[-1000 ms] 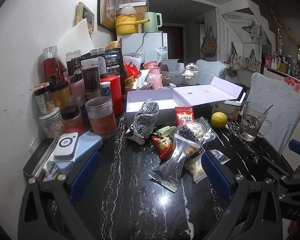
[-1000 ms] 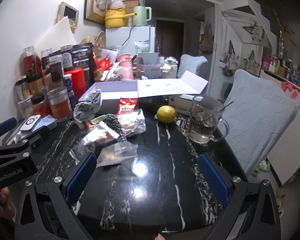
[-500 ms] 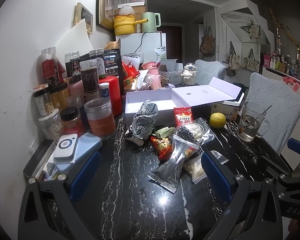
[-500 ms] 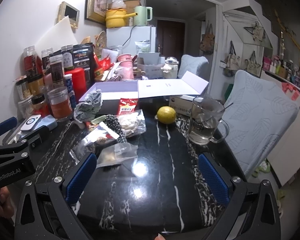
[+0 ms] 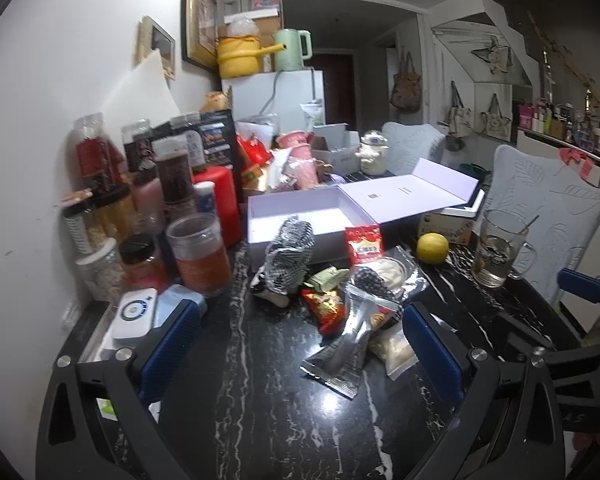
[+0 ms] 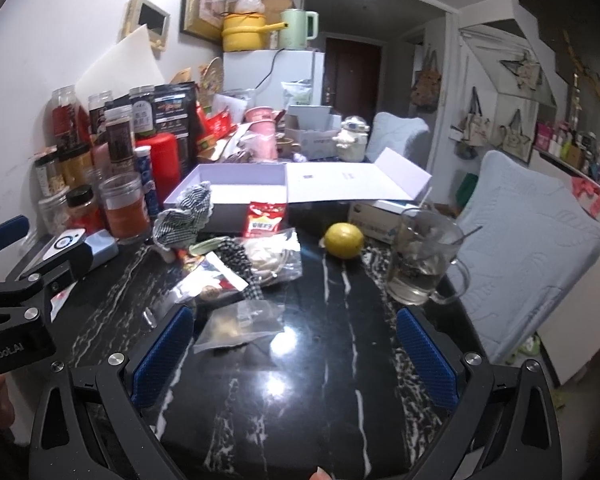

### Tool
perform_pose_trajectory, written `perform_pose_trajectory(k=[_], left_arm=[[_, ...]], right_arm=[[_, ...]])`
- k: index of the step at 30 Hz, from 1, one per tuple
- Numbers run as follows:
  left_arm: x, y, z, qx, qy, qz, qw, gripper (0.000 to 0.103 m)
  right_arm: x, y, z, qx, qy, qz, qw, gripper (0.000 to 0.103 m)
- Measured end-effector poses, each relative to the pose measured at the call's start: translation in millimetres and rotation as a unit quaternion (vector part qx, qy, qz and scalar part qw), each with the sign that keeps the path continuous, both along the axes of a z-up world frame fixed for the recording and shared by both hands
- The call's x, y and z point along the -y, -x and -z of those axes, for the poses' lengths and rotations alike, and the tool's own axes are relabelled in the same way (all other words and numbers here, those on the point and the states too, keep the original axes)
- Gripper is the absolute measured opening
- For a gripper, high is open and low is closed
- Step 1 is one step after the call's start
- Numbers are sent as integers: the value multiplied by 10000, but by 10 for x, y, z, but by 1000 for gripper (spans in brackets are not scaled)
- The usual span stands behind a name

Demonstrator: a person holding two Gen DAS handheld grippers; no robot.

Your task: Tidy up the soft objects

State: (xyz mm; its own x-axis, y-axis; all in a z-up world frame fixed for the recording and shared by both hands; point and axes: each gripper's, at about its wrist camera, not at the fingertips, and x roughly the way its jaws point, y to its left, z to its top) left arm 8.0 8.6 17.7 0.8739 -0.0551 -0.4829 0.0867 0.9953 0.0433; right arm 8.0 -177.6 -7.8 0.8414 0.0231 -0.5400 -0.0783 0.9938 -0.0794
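A black-and-white checked soft toy [image 5: 287, 256] leans on the front wall of an open lavender box [image 5: 300, 208]; it also shows in the right wrist view [image 6: 186, 216]. A second checked fabric piece [image 5: 370, 282] lies among snack packets [image 5: 342, 354]. My left gripper [image 5: 300, 340] is open and empty, above the black marble table, short of the packets. My right gripper [image 6: 292, 354] is open and empty, with a clear packet [image 6: 240, 326] just beyond its left finger.
Jars and bottles [image 5: 196, 256] crowd the left wall. A white device [image 5: 134, 314] lies by my left finger. A lemon [image 6: 343, 240] and a glass mug [image 6: 422, 258] stand at the right. Padded chairs [image 6: 528, 248] stand beyond the table edge.
Both views have shifted slightly; both grippers have drifted a little toward the clutter. Nothing on the table has moved.
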Motion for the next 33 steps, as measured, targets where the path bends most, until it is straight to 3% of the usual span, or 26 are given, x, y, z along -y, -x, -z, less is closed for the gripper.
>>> perform_pose_trajectory(k=[7, 16, 23, 33], left_arm=[[-4, -174, -7, -122, 112, 185, 9997, 103], [-191, -519, 106, -553, 458, 298, 9970, 103], [-321, -701, 219, -865, 734, 517, 9922, 103], [-363, -909, 464, -1131, 683, 597, 9894, 103]], right_arm=[[-58, -149, 7, -97, 95, -137, 9998, 103], [26, -385, 15, -268, -323, -296, 9987, 103], [12, -578, 131, -473, -278, -421, 9976, 103], [-131, -966, 480, -991, -62, -677, 9928, 103]])
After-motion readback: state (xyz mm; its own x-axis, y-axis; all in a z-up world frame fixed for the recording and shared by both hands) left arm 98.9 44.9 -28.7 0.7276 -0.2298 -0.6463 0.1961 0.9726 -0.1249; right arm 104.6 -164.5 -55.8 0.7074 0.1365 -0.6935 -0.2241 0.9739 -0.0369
